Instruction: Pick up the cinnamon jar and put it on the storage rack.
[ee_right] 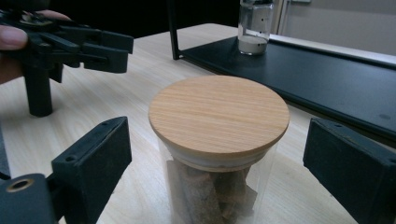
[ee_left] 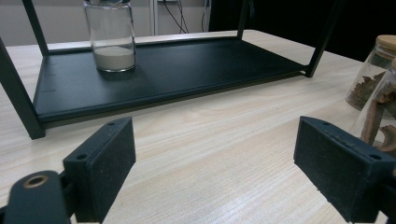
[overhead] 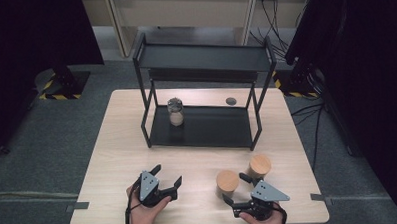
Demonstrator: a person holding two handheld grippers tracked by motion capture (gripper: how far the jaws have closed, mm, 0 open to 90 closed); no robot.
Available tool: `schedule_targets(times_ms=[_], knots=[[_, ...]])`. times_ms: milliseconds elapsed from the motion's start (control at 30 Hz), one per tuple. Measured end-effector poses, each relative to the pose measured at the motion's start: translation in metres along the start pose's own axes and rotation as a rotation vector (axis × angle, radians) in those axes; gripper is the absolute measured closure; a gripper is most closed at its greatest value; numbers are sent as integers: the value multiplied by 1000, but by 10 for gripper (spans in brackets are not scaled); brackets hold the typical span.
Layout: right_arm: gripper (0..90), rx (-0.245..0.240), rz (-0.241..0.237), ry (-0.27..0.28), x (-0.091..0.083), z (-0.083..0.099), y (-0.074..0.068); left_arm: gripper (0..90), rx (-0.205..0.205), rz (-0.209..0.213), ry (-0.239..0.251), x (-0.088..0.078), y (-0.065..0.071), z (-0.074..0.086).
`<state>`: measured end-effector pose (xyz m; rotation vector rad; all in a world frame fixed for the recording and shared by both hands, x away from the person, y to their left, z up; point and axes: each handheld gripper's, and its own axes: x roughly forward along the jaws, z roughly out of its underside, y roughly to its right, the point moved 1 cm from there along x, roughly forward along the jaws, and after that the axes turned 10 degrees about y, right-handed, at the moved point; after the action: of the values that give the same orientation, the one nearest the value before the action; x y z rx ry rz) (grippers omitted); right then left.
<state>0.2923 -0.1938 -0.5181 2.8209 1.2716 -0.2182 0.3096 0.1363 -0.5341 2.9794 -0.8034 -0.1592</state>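
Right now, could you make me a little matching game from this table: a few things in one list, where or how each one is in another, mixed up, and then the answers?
Things:
1. powder jar
2. near wooden-lidded jar
3. left tool
4. small dark disc

Places or states:
A. on the bare tabletop behind the rack
B. between the right tool's open jaws, untouched
C. standing on the black rack's bottom shelf
D. open with nothing between its jaws

Pairs: 1-C, 2-B, 3-D, 4-A
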Motion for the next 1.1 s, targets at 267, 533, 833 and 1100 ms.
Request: schedule_targets(times_ms=[267, 533, 833, 1100], knots=[[147, -11, 3, -26, 11, 1, 1, 124, 0, 0, -2, 0, 0, 0], [223, -14, -3, -45, 17, 5, 2, 124, 3, 1, -3, 0, 0, 0], [261, -15, -3, -44, 20, 5, 1, 124, 10, 2, -3, 0, 1, 0], [262, -7, 12, -21, 20, -2, -3, 124, 14, 6, -5, 1, 1, 0]])
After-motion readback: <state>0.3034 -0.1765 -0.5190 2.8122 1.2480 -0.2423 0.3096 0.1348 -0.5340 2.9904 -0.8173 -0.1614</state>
